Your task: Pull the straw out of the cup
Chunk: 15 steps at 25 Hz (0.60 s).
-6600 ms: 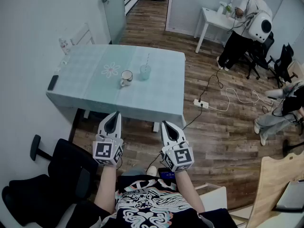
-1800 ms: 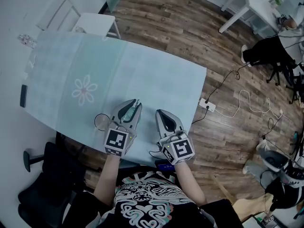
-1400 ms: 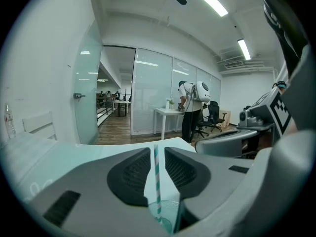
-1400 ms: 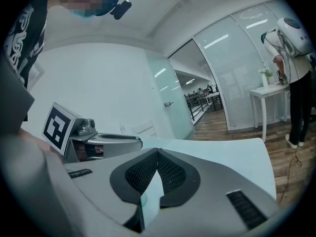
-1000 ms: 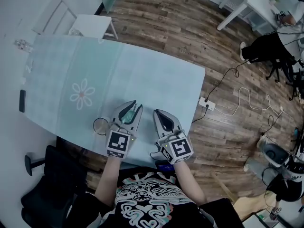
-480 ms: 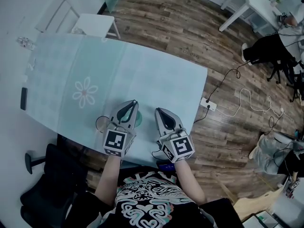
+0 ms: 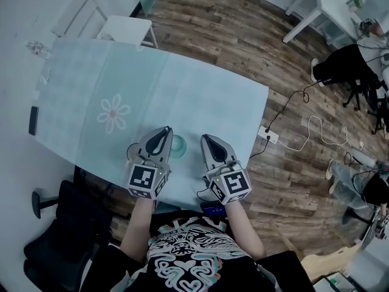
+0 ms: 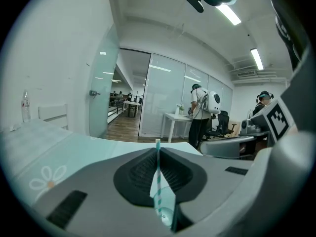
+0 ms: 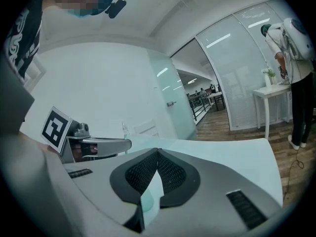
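Table (image 7: pixel 200 96): is lying under both grippers and carrying the cup near its front edge. It is offering no restraint to the cup, so any sideways pull is likely to drag the cup across the cloth.

Left gripper (image 7: pixel 164 130): is pinching the straw between its pads near the jaw tips (image 8: pixel 158 149), pointing forward and slightly down. For a clean extraction the hand should be rising along the line of the straw, not tilting it against the rim.

Right gripper (image 7: pixel 206 139): is hovering just to the right of the left one, with its jaw tips pressed together (image 9: pixel 157 151) and nothing pinched between them. It is not bracing the cup; steadying the cup wall with it is probably advisable if the cup starts lifting.

Cup (image 7: pixel 177 146): is standing on the table between the two grippers, just right of the left jaws and just left of the right jaws. Its translucent body (image 8: pixel 165 206) is showing below the left pads.

Straw (image 8: pixel 157 169): is standing upright in the left gripper's pinch, with its striped shaft running down into the cup and its top end projecting above the jaw tips. Its lower end is not out of the cup yet. Grip pressure should be staying light enough to avoid crushing the tube, yet firm enough to prevent slipping.
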Each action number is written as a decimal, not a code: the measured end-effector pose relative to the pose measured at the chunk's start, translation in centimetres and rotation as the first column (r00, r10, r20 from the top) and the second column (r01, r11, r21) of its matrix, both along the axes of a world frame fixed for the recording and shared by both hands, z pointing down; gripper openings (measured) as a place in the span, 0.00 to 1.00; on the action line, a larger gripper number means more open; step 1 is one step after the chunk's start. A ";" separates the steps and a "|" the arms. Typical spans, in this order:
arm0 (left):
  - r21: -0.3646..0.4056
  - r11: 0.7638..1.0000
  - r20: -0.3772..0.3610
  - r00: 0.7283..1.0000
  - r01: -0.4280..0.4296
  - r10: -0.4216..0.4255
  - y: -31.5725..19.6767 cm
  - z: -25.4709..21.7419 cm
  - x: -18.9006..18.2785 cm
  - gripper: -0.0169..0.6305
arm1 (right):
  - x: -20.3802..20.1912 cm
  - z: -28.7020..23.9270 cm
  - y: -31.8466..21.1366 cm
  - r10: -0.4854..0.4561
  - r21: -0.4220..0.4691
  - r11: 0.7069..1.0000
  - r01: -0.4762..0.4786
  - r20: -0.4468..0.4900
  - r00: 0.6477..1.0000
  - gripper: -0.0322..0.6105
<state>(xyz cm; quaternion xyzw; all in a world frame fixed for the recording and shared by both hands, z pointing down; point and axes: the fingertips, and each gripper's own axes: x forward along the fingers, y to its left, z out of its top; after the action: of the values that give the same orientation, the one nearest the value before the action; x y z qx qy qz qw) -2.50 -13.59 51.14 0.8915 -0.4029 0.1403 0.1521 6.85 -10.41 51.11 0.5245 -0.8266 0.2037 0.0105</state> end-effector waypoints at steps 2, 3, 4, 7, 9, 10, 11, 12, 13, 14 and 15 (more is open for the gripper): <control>0.001 1.000 0.001 1.000 0.002 -0.002 0.3 -0.1 -0.3 0.08 | -0.2 -0.1 0.1 -0.005 0.003 1.000 0.005 0.001 1.000 0.07; 0.001 1.000 -0.001 1.000 0.005 -0.005 0.5 -0.2 -0.5 0.08 | -0.3 -0.2 0.1 -0.007 0.002 1.000 0.007 0.002 1.000 0.07; 0.001 1.000 -0.003 1.000 0.009 -0.009 0.6 -0.2 -0.7 0.08 | -0.3 -0.2 0.2 -0.008 0.001 1.000 0.008 0.004 1.000 0.07; 0.002 1.000 -0.009 1.000 0.019 -0.019 1.0 -0.4 -1.3 0.08 | -0.4 -0.1 0.5 -0.006 -0.002 1.000 0.006 0.001 1.000 0.07; 0.003 1.000 -0.009 1.000 0.022 -0.022 1.3 -0.4 -1.6 0.08 | -0.6 -0.1 0.6 -0.006 -0.001 1.000 0.006 -0.001 1.000 0.07; 0.003 1.000 -0.009 1.000 0.023 -0.023 1.4 -0.4 -1.7 0.08 | -0.7 -0.1 0.7 -0.007 0.000 1.000 0.007 -0.002 1.000 0.07; 0.004 1.000 -0.009 1.000 0.024 -0.024 1.6 -0.5 -1.9 0.08 | -0.8 -0.2 0.7 -0.008 0.001 1.000 0.008 -0.003 1.000 0.07; 0.005 1.000 -0.011 1.000 0.026 -0.026 1.7 -0.5 -2.1 0.08 | -0.9 -0.3 0.8 -0.009 0.002 1.000 0.009 -0.004 1.000 0.07; 0.005 1.000 -0.013 1.000 0.027 -0.027 1.8 -0.5 -2.2 0.08 | -1.1 -0.4 0.9 -0.010 0.004 1.000 0.010 -0.002 1.000 0.07; 0.005 1.000 -0.015 1.000 0.028 -0.028 1.9 -0.6 -2.3 0.08 | -1.1 -0.5 0.9 -0.009 0.004 1.000 0.009 0.002 1.000 0.07; 0.005 1.000 -0.016 0.999 0.029 -0.029 2.0 -0.6 -2.4 0.08 | -1.2 -0.6 1.0 -0.007 0.005 1.000 0.007 0.008 1.000 0.07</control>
<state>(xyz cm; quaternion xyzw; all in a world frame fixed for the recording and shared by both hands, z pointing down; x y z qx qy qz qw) -4.90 -11.57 50.57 0.8870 -0.4152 0.1299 0.1550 5.64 -9.40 50.47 0.5206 -0.8290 0.2039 0.0065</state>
